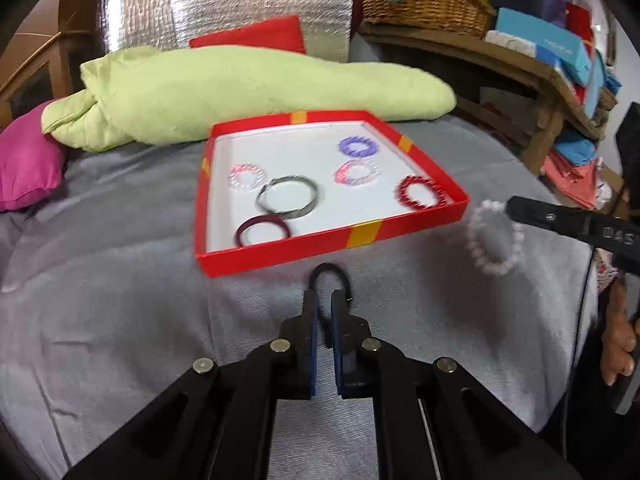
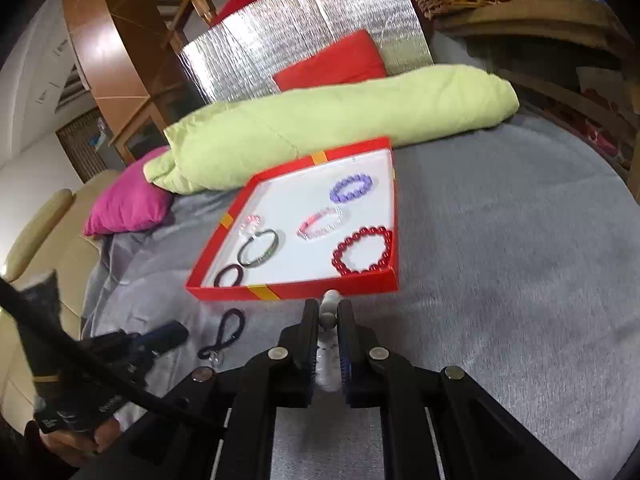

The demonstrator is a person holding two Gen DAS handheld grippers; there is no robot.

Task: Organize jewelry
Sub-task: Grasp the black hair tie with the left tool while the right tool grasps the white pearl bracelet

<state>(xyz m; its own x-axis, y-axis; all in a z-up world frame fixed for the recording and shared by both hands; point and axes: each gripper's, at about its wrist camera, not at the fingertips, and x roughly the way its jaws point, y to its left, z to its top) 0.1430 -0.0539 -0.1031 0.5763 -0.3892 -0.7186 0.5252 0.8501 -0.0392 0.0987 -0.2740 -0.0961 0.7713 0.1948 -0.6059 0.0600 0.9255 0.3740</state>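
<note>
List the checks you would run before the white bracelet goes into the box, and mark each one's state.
1. Right gripper clamps the white bead bracelet: ok, beads sit between its fingers and the loop hangs free.
2. Bracelet is above the red box: not ok, it hangs outside the near right corner.
3. Bare white floor is free inside the box: ok, there is a gap between the bangles.
4. Left gripper is out of the path: ok, it is low in front of the box.
5. Dark cord loop is gripped by the left gripper: cannot tell.
</note>
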